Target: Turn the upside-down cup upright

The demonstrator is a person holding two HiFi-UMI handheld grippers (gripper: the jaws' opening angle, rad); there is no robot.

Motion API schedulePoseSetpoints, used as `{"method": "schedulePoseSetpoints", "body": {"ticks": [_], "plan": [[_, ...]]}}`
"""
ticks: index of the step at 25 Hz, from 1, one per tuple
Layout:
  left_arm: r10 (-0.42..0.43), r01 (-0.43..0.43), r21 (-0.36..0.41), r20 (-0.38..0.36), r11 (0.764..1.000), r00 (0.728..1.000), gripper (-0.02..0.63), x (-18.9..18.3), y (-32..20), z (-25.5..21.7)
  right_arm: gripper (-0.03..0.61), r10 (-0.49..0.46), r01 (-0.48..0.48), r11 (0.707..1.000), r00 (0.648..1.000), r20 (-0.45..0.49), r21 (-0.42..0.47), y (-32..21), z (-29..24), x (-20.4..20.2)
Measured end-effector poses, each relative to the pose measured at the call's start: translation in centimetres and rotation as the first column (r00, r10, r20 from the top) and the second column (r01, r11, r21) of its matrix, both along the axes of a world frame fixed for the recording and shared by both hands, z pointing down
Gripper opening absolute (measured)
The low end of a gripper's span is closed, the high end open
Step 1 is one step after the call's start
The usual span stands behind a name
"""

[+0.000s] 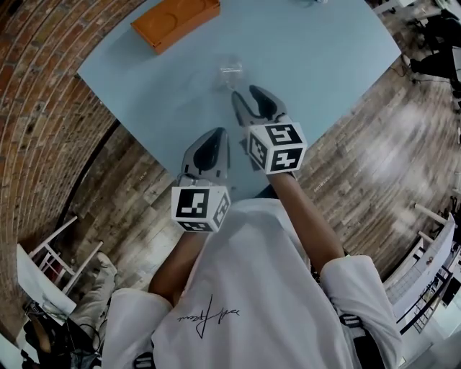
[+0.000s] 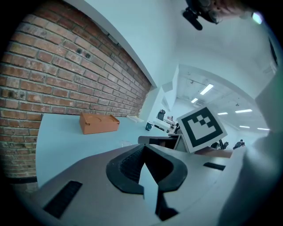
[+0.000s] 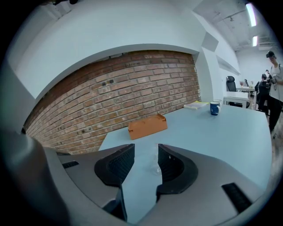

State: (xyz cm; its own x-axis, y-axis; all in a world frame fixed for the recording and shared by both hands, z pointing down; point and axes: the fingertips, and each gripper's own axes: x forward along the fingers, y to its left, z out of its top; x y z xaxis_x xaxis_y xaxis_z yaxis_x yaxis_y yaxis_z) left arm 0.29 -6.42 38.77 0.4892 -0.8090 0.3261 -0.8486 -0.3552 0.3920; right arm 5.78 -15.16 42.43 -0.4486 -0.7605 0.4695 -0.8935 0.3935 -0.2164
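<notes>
A pale blue table (image 1: 144, 79) by a brick wall (image 3: 132, 92) carries a small clear cup (image 1: 230, 70), almost see-through, just ahead of the right gripper (image 1: 246, 94), whose jaws stand apart and empty. The left gripper (image 1: 216, 137) is pressed together.

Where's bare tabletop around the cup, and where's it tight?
Widest free patch: the table right of the clear cup, out to the table edge. It is also bare between the cup and the orange box. Crowded: the cup's near side, where the right gripper sits open just short of it, with the left gripper beside.
</notes>
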Motion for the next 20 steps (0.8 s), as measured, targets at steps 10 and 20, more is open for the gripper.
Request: {"method": "schedulePoseSetpoints", "body": {"ticks": [10,20], "plan": [[0.002,-0.002,-0.021,-0.007,1.0,1.0,0.008,-0.6,-0.9,0.7,0.182,0.031,-0.032,0.999,0.999,-0.021,-0.039,-1.8,2.2,-0.5],[0.0,-0.001,-0.039,-0.016,0.999,1.0,0.009,-0.9,-1.6,1.2,0.21,0.066,-0.07,0.995,0.996,-0.066,-0.067,-3.5,4.0,-0.1]]}}
